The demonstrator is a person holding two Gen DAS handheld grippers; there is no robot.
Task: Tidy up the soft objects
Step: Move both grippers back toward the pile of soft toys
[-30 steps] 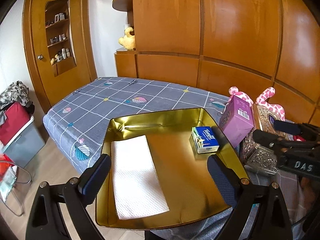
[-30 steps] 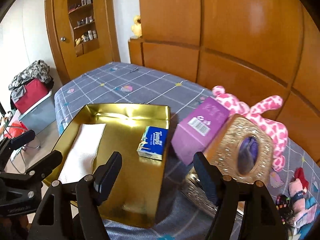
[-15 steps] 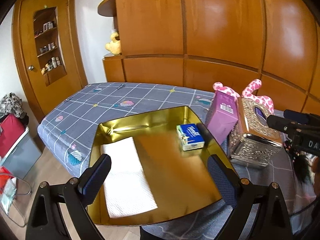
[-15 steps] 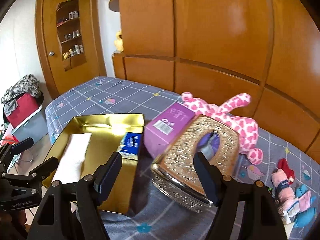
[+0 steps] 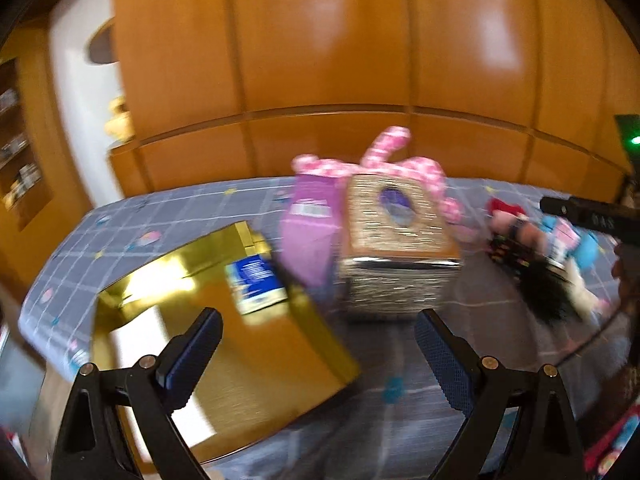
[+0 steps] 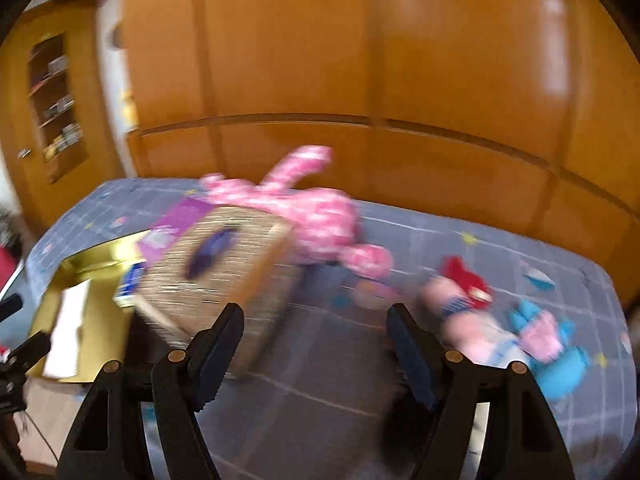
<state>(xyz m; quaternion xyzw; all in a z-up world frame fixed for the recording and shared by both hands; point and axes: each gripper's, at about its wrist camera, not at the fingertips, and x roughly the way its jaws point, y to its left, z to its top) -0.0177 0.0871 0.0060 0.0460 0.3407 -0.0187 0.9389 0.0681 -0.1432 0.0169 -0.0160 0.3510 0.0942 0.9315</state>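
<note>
Both views are blurred by motion. A pink spotted plush toy [image 6: 316, 216] lies on the grey checked bed behind a glittery tissue box [image 6: 216, 272]; the plush [image 5: 384, 160] and the tissue box [image 5: 396, 240] also show in the left wrist view. Small socks and gloves in pink, red and blue [image 6: 504, 320] are scattered at the right. A gold tray [image 5: 256, 360] holds a white cloth [image 5: 140, 336] and a blue tissue pack [image 5: 256, 280]. My left gripper [image 5: 318, 354] hangs open over the tray's right edge. My right gripper [image 6: 316, 340] is open above bare bedspread, between the box and the socks.
A purple box [image 5: 308, 232] leans between the tray and the tissue box. A black hairy item [image 5: 548, 288] lies by the socks. Wooden wall panels [image 6: 360, 80] rise behind the bed. The bed's near edge drops to the floor at the lower left.
Both grippers have swung to the right across the bed. The tray has slid toward the left of each view, and the socks and gloves have come into sight. Both stay open and empty.
</note>
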